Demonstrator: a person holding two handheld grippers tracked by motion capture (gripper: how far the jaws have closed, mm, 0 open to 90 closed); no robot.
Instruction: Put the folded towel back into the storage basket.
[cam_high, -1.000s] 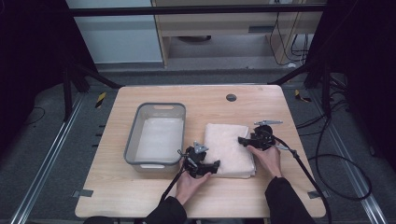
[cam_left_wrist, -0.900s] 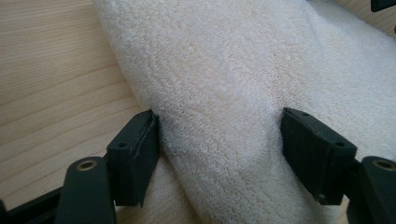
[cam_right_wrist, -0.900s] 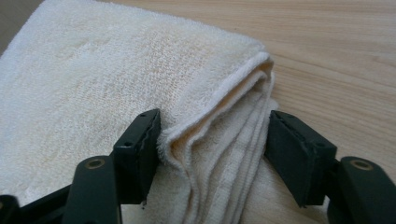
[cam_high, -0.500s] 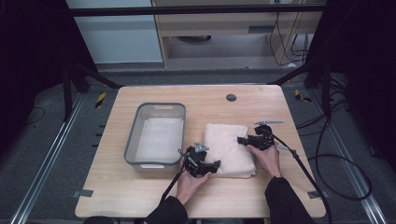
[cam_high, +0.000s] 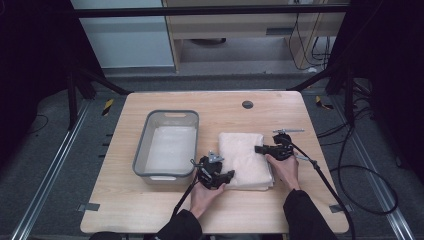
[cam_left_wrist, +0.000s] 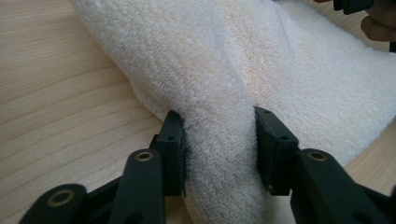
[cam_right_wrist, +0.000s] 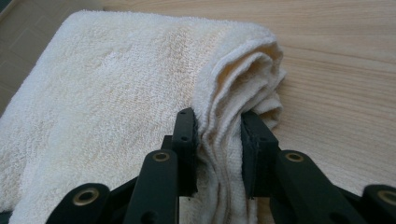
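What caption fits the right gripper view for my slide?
Right claw pinching the folded edge of a white towel on the wooden table.

I read no text, label, brand or number anywhere. Towel (cam_high: 245, 159), bin (cam_high: 167, 146), table (cam_high: 150, 210) all unmarked. Black-yellow hazard tape (cam_high: 107, 106) on floor, upper left of frame, bears no lettering.

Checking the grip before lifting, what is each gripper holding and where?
Both hold the folded towel: left gripper pinches its near-left edge, right gripper its right edge.
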